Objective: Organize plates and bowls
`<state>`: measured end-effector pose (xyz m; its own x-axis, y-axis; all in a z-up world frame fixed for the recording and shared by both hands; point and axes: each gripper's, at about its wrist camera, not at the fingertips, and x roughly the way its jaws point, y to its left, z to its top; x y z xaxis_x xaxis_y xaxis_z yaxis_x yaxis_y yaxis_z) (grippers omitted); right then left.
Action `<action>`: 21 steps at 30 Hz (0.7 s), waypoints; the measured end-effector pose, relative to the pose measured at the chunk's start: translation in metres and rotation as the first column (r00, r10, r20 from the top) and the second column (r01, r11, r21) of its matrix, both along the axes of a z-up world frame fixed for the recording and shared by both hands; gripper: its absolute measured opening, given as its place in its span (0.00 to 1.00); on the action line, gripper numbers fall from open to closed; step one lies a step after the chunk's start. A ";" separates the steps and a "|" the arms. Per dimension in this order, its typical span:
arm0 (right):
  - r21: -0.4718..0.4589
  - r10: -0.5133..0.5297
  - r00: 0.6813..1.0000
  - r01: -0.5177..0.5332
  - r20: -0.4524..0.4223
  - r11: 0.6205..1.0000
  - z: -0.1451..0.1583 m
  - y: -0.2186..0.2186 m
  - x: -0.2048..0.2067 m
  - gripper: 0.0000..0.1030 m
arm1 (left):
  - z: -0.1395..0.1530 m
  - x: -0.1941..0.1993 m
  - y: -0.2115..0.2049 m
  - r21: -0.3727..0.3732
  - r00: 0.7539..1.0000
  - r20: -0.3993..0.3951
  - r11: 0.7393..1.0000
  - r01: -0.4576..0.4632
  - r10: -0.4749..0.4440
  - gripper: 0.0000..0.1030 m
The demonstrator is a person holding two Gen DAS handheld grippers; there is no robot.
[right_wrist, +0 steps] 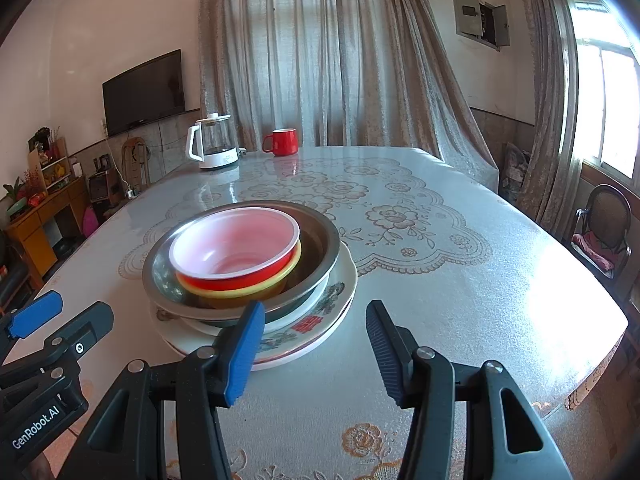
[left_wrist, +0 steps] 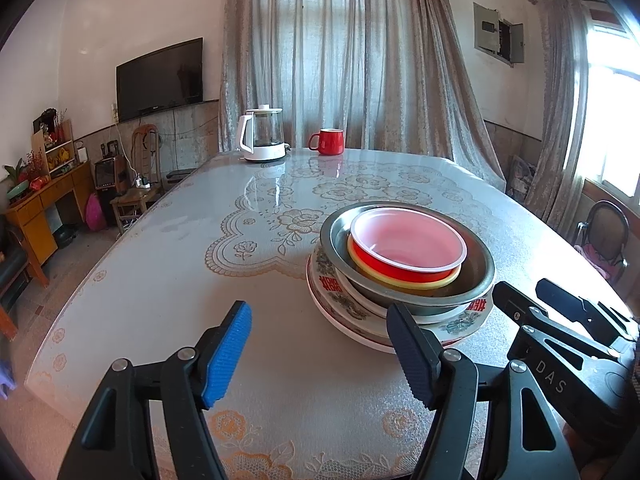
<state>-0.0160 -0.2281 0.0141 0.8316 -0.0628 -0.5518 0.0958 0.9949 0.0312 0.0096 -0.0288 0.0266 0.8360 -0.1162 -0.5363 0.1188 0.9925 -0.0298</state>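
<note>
One stack of dishes stands on the table. At the bottom lie patterned plates (left_wrist: 460,326) (right_wrist: 320,320) with red characters. On them rests a steel bowl (left_wrist: 476,276) (right_wrist: 320,248), then a yellow bowl (left_wrist: 424,282) (right_wrist: 240,292), and on top a red bowl (left_wrist: 404,240) (right_wrist: 232,244) with a pale inside. My left gripper (left_wrist: 320,336) is open and empty, just short of the stack's near left side. To the right of the stack my right gripper (right_wrist: 316,328) is open and empty too. Its left finger (right_wrist: 246,344) overlaps the plates' near rim in its own view.
A white-based glass kettle (left_wrist: 262,134) (right_wrist: 212,142) and a red mug (left_wrist: 328,141) (right_wrist: 282,142) stand at the table's far end. The lace-patterned tablecloth (left_wrist: 200,280) (right_wrist: 460,280) covers the table. A chair (right_wrist: 604,232) stands by the window on the right.
</note>
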 end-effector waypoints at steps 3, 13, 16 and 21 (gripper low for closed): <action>-0.002 0.001 1.000 -0.001 0.002 1.000 0.001 0.001 0.000 0.52 | 0.000 0.001 0.000 -0.004 1.000 -0.004 1.000 -0.003 0.003 0.69; 0.003 0.005 1.000 -0.005 -0.005 1.000 -0.001 -0.001 0.001 0.52 | -0.002 0.003 0.001 -0.003 1.000 -0.021 1.000 -0.008 0.008 0.69; 0.003 0.005 1.000 -0.005 -0.005 1.000 -0.001 -0.001 0.001 0.52 | -0.002 0.003 0.000 -0.004 1.000 -0.021 1.000 -0.002 0.002 0.69; 0.005 0.005 1.000 -0.005 -0.011 1.000 -0.003 -0.002 0.002 0.52 | -0.002 0.003 0.000 -0.010 1.000 -0.022 1.000 0.001 -0.001 0.69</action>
<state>-0.0143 -0.2305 0.0114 0.8259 -0.0559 -0.5611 0.0916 0.9952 0.0356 0.0123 -0.0288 0.0243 0.8240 -0.1225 -0.5532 0.1192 0.9920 -0.0421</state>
